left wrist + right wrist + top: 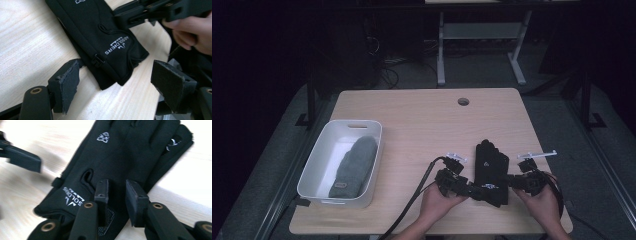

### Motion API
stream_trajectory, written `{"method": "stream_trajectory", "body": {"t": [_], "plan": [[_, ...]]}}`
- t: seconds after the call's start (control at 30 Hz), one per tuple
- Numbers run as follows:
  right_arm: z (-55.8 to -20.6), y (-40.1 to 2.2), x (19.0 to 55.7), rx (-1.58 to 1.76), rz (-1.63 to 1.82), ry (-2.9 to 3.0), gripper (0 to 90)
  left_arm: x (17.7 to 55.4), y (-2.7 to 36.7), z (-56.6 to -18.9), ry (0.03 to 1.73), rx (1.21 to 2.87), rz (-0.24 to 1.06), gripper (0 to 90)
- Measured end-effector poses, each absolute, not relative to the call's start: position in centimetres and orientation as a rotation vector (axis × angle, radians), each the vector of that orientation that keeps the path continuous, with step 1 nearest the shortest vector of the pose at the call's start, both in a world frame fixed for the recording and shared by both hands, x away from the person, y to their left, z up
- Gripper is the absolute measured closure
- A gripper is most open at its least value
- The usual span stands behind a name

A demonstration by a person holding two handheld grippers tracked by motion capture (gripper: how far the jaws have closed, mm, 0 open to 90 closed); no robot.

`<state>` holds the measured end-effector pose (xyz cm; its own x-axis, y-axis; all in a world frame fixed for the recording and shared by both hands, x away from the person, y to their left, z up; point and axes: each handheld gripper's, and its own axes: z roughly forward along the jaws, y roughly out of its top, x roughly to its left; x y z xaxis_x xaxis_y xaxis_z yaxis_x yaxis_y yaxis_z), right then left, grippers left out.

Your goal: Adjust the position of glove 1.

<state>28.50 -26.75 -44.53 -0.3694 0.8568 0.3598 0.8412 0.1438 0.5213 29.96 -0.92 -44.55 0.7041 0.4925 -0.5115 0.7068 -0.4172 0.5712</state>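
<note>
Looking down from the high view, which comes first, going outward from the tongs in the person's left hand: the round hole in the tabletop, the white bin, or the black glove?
1. Black glove, right beside the left tongs, at the table's near edge.
2. White bin, off to the left, with a grey glove in it.
3. Round hole, toward the table's far edge.

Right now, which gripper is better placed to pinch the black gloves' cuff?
Probably the right gripper: its narrowed jaws sit over the black gloves at the cuff. The left gripper stands wide open around the cuff corner.
</note>
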Motion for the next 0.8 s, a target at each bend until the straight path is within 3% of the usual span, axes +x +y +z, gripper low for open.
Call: {"method": "stream_trajectory", "body": {"t": [0.13, 0.33, 0.37, 0.47, 0.63, 0.8], "plan": [[-44.6, -26.6, 28.4, 1.739, 1.082, 2.389, 65.7, 30.1, -1.1, -44.9, 0.935, 2.124, -0.3, 22.7], [-44.2, -27.3, 29.0, 1.73, 1.118, 2.304, 47.0, 30.3, -1.7, -45.5, 0.959, 2.136, -0.279, 30.5], [-44.1, -27.6, 29.5, 1.726, 1.129, 2.251, 39.9, 30.3, -2.0, -45.7, 0.964, 2.153, -0.269, 32.2], [-44.4, -28.0, 30.7, 1.742, 1.116, 2.204, 34.6, 30.3, -2.4, -46.1, 0.956, 2.173, -0.277, 32.3], [-45.0, -28.2, 32.7, 1.816, 1.091, 2.141, 30.8, 30.0, -2.9, -46.0, 0.928, 2.203, -0.231, 34.3], [-45.5, -27.7, 34.2, 1.826, 1.029, 2.139, 29.8, 29.5, -3.4, -45.9, 0.875, 2.257, -0.119, 45.0]]}}
